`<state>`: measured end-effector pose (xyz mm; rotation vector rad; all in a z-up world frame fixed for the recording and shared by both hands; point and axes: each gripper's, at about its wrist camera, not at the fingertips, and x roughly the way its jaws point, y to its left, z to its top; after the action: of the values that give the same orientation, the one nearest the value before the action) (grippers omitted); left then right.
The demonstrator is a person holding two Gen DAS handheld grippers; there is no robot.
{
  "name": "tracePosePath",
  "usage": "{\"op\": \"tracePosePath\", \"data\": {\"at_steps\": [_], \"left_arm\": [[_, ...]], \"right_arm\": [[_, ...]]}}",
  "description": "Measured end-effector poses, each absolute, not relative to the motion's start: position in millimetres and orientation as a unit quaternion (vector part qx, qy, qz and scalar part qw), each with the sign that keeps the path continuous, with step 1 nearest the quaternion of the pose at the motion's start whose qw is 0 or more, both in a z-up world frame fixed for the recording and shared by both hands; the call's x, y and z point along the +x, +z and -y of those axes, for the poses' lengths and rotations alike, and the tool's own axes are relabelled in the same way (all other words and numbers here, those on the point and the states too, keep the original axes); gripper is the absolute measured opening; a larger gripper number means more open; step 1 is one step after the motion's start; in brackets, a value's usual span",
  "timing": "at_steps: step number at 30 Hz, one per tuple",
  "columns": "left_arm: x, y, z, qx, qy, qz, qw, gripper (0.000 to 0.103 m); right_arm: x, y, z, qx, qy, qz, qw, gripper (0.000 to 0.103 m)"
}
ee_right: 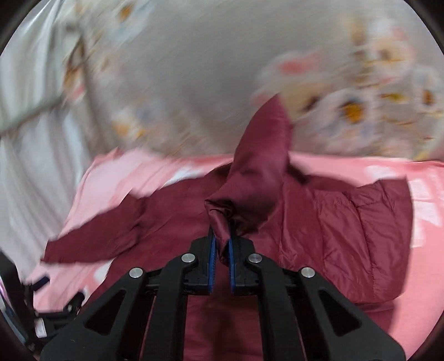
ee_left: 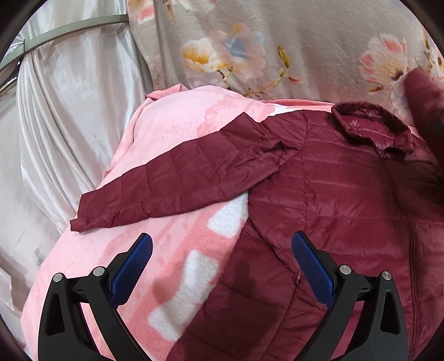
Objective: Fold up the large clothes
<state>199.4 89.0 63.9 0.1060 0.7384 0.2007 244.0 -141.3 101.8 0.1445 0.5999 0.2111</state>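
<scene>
Sleeve fold under way on the maroon quilted puffer jacket [ee_left: 347, 177].
Right gripper [ee_right: 220, 244] clenches 1 sleeve cuff [ee_right: 222, 211], lifted for folding inward; left gripper [ee_left: 222, 266] gapes, empty, over the pink fleece blanket [ee_left: 172, 130].

Blanket: pink fleece blanket [ee_left: 166, 133] with white blocks, spread over the bed.
Backdrop: grey floral fabric [ee_left: 291, 41] with pink, yellow and blue blooms, rising behind the blanket.
Left side: shiny white satin drape [ee_left: 55, 111], hanging in folds.
Band: pale strap [ee_left: 75, 26] crossing the drape.
</scene>
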Motion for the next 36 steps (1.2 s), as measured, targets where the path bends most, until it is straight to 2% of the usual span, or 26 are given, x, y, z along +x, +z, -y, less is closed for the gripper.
{"op": "tracePosePath", "data": {"at_steps": [1,2,4,6,8,15,18,21,23,24,25,26,28,29,30,32,36], "left_arm": [[202,65,-90,0.047,0.093,-0.361,0.927,0.098],[204,66,-91,0.043,0.088,-0.362,0.927,0.098],[211,70,-90,0.031,0.069,-0.364,0.928,0.098],[219,73,-86,0.014,0.042,-0.370,0.928,0.098],[229,73,-80,0.000,0.019,-0.380,0.925,0.098],[281,42,-45,-0.070,-0.068,-0.468,0.878,0.098],[297,26,-38,-0.112,-0.081,-0.495,0.858,0.098],[306,15,-36,-0.151,-0.082,-0.508,0.844,0.097],[308,14,-35,-0.160,-0.080,-0.509,0.842,0.088],[308,17,-33,-0.158,-0.080,-0.506,0.844,0.074],[309,21,-30,-0.148,-0.078,-0.503,0.848,0.057],[311,23,-28,-0.140,-0.077,-0.503,0.849,0.050],[316,27,-24,-0.124,-0.076,-0.505,0.851,0.020],[318,27,-23,-0.117,-0.076,-0.507,0.851,0.012],[319,29,-22,-0.107,-0.073,-0.506,0.853,0.000],[319,32,-19,-0.085,-0.067,-0.494,0.863,0.000],[312,32,-21,-0.040,-0.046,-0.470,0.880,0.000]], "right_arm": [[248,94,126,0.060,0.116,-0.307,0.943,0.009],[248,89,115,0.050,0.123,-0.313,0.941,0.015],[239,88,102,0.039,0.136,-0.306,0.941,0.030],[228,98,108,0.050,0.138,-0.283,0.948,0.050],[224,110,125,0.071,0.125,-0.268,0.953,0.058],[210,109,248,0.163,-0.007,-0.275,0.948,0.064],[198,82,312,0.220,-0.075,-0.301,0.925,0.073],[197,49,358,0.276,-0.117,-0.331,0.895,0.073],[199,23,384,0.328,-0.132,-0.348,0.868,0.073],[199,15,391,0.347,-0.129,-0.351,0.860,0.073],[201,5,398,0.369,-0.123,-0.353,0.851,0.072],[206,-3,402,0.391,-0.121,-0.351,0.842,0.071],[212,-6,411,0.407,-0.118,-0.338,0.840,0.067],[217,-5,414,0.407,-0.114,-0.332,0.843,0.055],[223,-3,413,0.405,-0.105,-0.330,0.846,0.033],[226,6,412,0.391,-0.103,-0.324,0.855,0.006],[217,25,396,0.307,-0.133,-0.309,0.890,0.001]]}}
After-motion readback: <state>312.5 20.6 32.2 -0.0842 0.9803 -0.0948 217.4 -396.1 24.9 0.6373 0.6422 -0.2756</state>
